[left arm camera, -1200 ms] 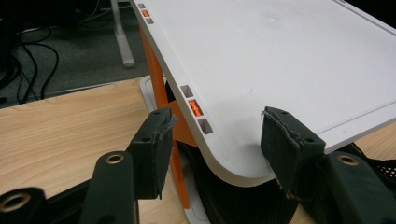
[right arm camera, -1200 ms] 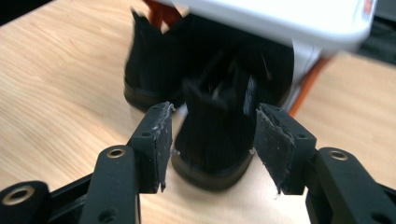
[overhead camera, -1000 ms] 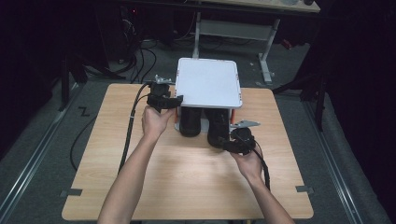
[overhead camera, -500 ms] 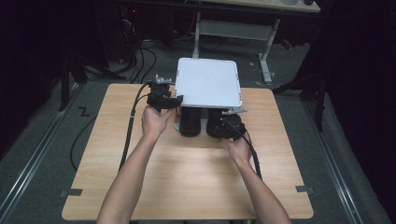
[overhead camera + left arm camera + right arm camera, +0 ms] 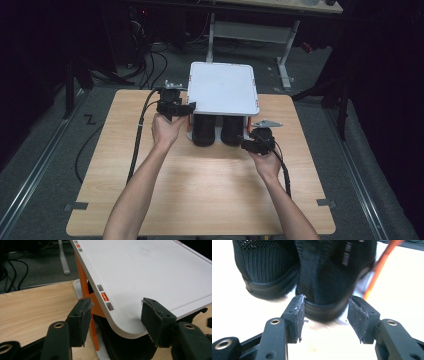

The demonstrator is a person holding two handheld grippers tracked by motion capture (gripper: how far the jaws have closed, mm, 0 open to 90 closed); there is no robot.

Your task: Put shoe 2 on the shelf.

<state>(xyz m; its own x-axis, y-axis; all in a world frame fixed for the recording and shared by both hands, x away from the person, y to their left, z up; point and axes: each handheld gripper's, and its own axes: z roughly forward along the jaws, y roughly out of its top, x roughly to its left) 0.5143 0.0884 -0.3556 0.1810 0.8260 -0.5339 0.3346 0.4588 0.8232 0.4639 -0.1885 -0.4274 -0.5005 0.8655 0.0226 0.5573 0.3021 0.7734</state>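
Note:
A white flat-topped rack (image 5: 222, 90) on orange legs (image 5: 85, 288) stands at the far middle of the wooden table (image 5: 200, 195). Two black shoes sit under it, heels toward me: the left shoe (image 5: 202, 131) and the right shoe (image 5: 232, 131). My left gripper (image 5: 188, 107) is at the rack top's near left corner (image 5: 130, 322), which lies between its jaws; they have just been opening and the pads (image 5: 81, 316) stand clear. My right gripper (image 5: 246, 145) is at the right shoe's heel (image 5: 324, 307), jaws just closing, pads (image 5: 295, 315) beside the heel, not pressing.
Black cables (image 5: 137, 145) trail from the left gripper across the table's left side and off onto the floor. A metal desk frame (image 5: 287, 60) stands beyond the table. Bare wood lies in front of the shoes.
The right gripper pushed in toward the shoes, then came back a little toward the near right. The left hand and the rack stayed where they were.

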